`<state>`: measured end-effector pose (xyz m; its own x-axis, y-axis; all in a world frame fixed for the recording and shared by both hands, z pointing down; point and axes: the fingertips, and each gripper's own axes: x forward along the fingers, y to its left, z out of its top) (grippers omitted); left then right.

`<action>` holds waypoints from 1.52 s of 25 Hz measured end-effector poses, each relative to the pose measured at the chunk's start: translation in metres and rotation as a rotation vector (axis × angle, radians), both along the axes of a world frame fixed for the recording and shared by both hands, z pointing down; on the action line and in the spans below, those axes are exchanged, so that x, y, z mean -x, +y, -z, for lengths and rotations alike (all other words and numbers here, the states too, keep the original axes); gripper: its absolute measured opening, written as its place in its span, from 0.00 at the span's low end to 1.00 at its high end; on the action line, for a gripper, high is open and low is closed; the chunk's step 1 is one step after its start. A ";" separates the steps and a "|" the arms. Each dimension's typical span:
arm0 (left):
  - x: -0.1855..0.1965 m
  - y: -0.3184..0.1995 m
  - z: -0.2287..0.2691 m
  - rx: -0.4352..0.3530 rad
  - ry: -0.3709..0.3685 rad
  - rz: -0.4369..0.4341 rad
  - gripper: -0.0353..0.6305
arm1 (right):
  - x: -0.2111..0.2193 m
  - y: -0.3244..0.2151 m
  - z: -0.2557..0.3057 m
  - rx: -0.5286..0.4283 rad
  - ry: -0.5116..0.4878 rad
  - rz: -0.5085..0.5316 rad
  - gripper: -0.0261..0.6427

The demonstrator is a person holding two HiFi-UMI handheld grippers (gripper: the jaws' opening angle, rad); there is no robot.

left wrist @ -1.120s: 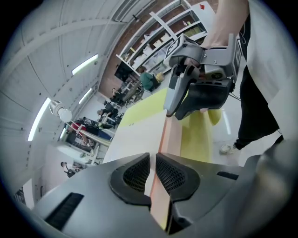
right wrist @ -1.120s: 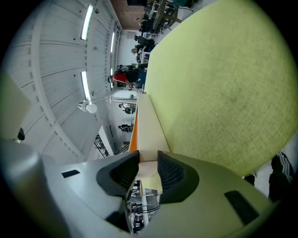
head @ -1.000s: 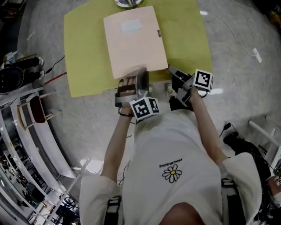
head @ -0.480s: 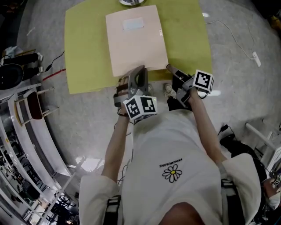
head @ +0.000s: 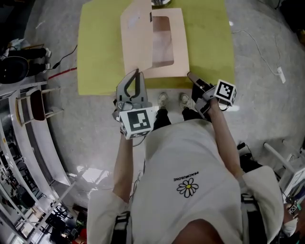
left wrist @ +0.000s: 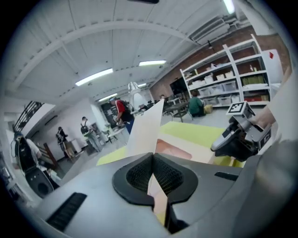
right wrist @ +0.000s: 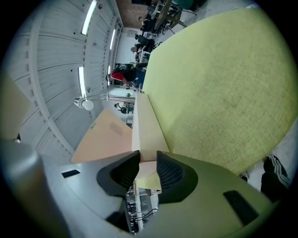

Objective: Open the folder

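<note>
A beige folder [head: 171, 47] lies on a yellow-green mat [head: 100, 57]. Its front cover [head: 136, 40] stands lifted, hinged on the left, and the inside page shows. My left gripper [head: 137, 72] is shut on the cover's near edge; in the left gripper view the thin cover [left wrist: 145, 130] runs up from between the pads of the left gripper [left wrist: 152, 160]. My right gripper [head: 190, 75] is shut on the folder's near right corner, holding the lower part down. In the right gripper view the folder's thick edge [right wrist: 144, 125] sits between the pads of the right gripper [right wrist: 148, 165], with the raised cover [right wrist: 102, 137] to the left.
A metal bowl [head: 161, 2] sits at the mat's far edge. A white cable [head: 259, 43] trails over the floor on the right. A chair and racks [head: 38, 112] stand at the left. The person's shoes [head: 171, 99] are by the mat's near edge. Shelves [left wrist: 237, 79] and people are far off.
The left gripper has risen and rolled, swinging the front cover up from flat to nearly upright. The right gripper has stayed at the folder's near right corner.
</note>
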<state>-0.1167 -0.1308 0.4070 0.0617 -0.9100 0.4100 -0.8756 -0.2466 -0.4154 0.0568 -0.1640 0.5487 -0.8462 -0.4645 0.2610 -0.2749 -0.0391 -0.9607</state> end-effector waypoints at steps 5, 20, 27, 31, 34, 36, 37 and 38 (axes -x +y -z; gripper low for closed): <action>0.047 0.013 0.004 -0.028 0.048 0.144 0.08 | 0.000 0.001 -0.004 0.002 0.022 0.007 0.20; 0.194 0.051 -0.052 -0.004 0.560 0.624 0.08 | -0.006 -0.001 0.000 -0.011 0.139 -0.012 0.18; 0.236 0.056 -0.095 0.026 0.763 0.757 0.08 | -0.010 0.000 -0.001 0.014 0.172 -0.049 0.18; 0.251 0.057 -0.115 0.066 0.775 0.798 0.09 | -0.010 -0.001 0.000 -0.007 0.196 -0.044 0.18; 0.257 0.056 -0.128 0.075 0.800 0.832 0.10 | -0.010 -0.002 0.001 -0.021 0.212 -0.043 0.18; 0.261 0.058 -0.136 0.080 0.829 0.860 0.11 | -0.010 -0.001 0.002 -0.019 0.217 -0.050 0.18; 0.263 0.059 -0.140 0.083 0.842 0.876 0.11 | -0.009 0.000 0.003 -0.019 0.215 -0.052 0.18; 0.265 0.060 -0.143 0.086 0.854 0.892 0.12 | -0.008 0.001 0.004 -0.020 0.213 -0.053 0.18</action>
<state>-0.3817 -0.0705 0.5497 -0.2887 -0.7435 0.6032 -0.7339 0.5765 0.3592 0.0651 -0.1630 0.5446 -0.7474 -0.5138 0.4213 -0.4696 -0.0402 -0.8820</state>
